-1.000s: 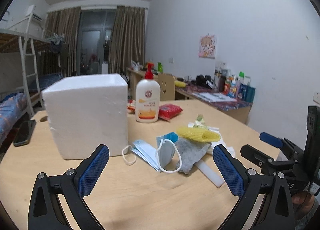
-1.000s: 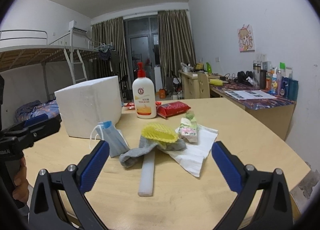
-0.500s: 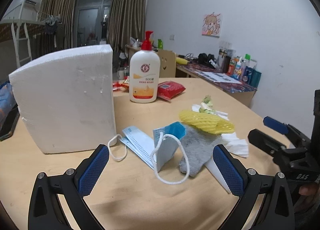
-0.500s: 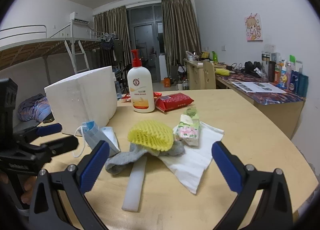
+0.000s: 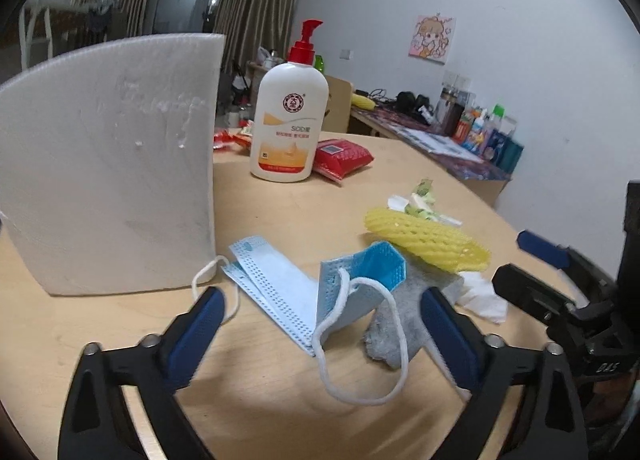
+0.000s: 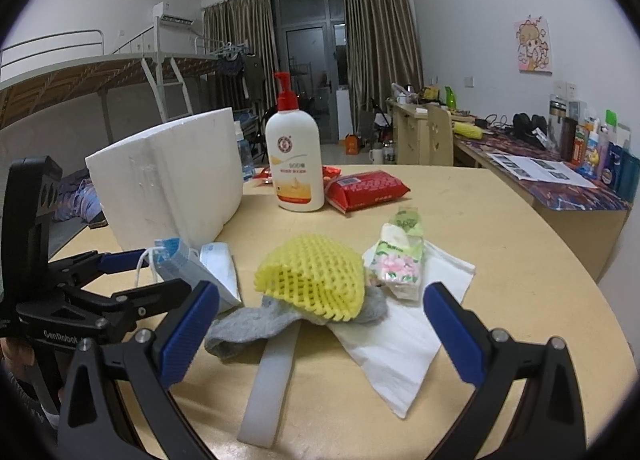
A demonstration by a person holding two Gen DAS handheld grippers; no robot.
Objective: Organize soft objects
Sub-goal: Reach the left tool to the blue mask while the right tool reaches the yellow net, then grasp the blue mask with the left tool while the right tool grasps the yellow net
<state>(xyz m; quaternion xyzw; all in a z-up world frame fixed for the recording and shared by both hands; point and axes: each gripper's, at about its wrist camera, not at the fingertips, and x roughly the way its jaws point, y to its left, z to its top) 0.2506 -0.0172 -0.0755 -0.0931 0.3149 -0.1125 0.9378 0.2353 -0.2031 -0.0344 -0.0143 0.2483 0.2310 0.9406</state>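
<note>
L gripper (image 5: 320,324) lined up on the face masks (image 5: 304,292), jaws wide but just been narrowing, nothing pinched yet.
R gripper (image 6: 320,320) jaws open too, empty, facing the yellow foam net (image 6: 312,280) on the grey sock (image 6: 248,328). Masks lie on the counter (image 5: 260,372) just beside the foam box (image 5: 108,164): v. light, floppy, loops snag, so I'd pinch the folded body, not the ear loop (image 5: 360,372). Net squashes easily; sock limp.

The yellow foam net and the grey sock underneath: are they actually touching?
Touching. The right wrist view shows the yellow foam net resting directly on the grey sock, with no gap between them.
</note>
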